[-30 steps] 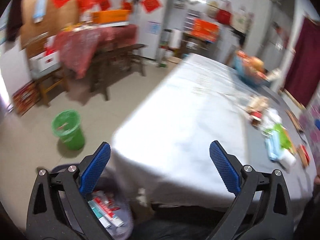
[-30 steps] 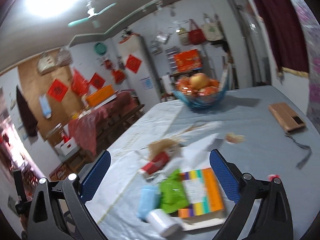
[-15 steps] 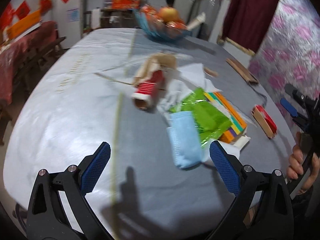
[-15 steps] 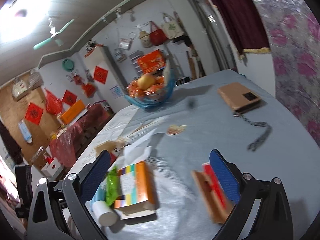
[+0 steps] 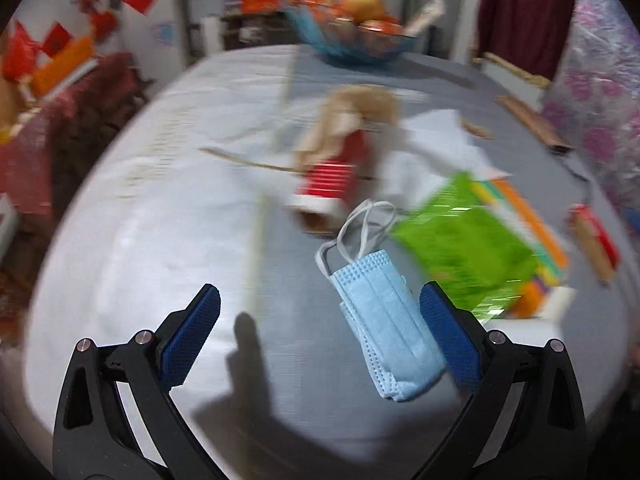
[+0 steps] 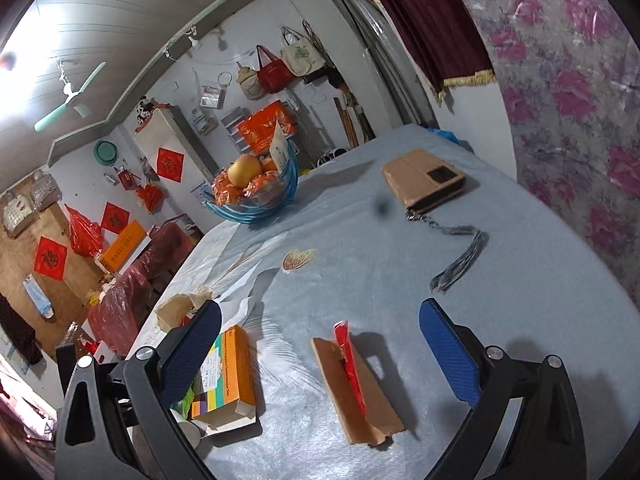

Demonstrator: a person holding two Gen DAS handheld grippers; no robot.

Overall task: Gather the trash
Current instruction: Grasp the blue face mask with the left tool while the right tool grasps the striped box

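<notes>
Since the earlier frame, the left gripper had moved closer to the litter, so the blue face mask now lay low in the frame between its wide-spread fingers, close to the right one. A green wrapper sat right of centre, a red carton above the mask, and a fruit bowl at the top, all on the grey counter.

In the right wrist view, the right gripper had swung over a flattened brown and red carton, lying low in the frame between its wide fingers. A striped box lay at lower left and a tan wallet at upper right.
</notes>
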